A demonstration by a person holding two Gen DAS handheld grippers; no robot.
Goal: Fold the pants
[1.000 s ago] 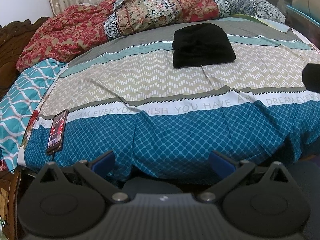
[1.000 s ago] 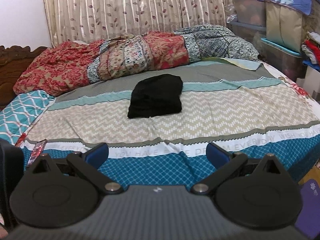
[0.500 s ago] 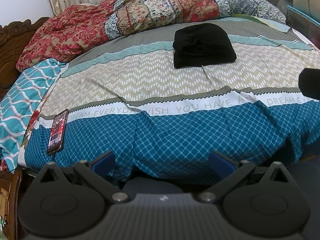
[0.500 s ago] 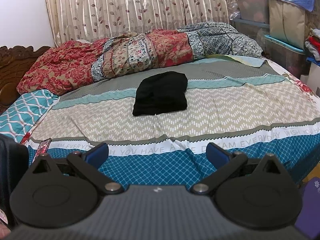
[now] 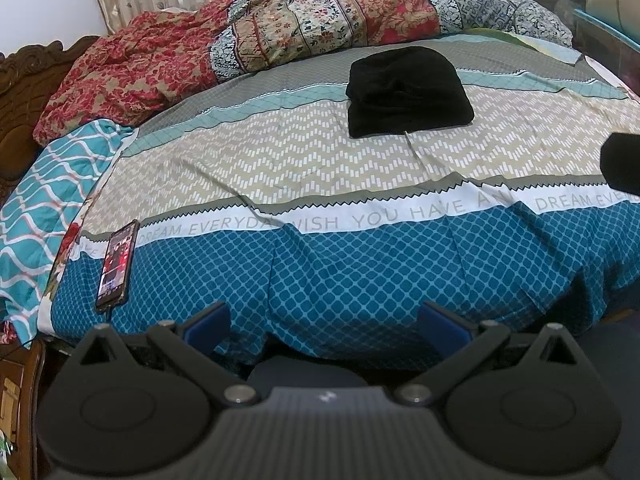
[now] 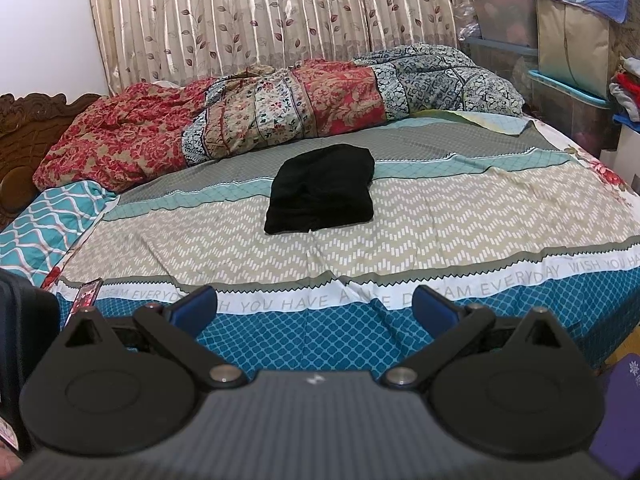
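Black pants [image 5: 406, 90] lie folded in a compact rectangle in the middle of the bed, on the patterned sheet [image 5: 320, 168]. They also show in the right wrist view [image 6: 322, 190]. My left gripper [image 5: 324, 322] is open and empty, held off the near edge of the bed, far from the pants. My right gripper [image 6: 314, 306] is open and empty, also back from the bed's near edge. The right gripper's dark body shows at the right edge of the left wrist view [image 5: 622, 168].
A phone [image 5: 117, 264] lies on the sheet near the front left corner. A rumpled floral quilt [image 6: 256, 116] is piled along the far side. A wooden headboard [image 6: 24, 120] is at left. Storage bins and bags [image 6: 560, 40] stand at right.
The right gripper has risen and tilted up a little, so the curtain shows more and the bed sits lower in view. The left gripper has barely moved. The pants have not moved.
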